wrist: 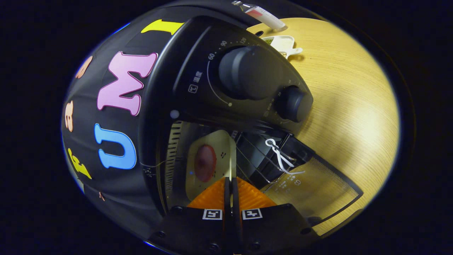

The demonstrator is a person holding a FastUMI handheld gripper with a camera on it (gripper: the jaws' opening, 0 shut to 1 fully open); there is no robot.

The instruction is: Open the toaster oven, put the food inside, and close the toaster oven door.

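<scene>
Gripping the rim of a cream plate (212, 141), the claw (230, 184) has its fingers pinched nearly together on the plate's edge, inside the open toaster oven (198, 53). A reddish piece of food (204, 163) lies on the plate. The glass door (318, 187) hangs open over the wooden counter (354, 106). The wire rack (262, 159) is beside the plate, two knobs (247, 72) beyond it.
</scene>
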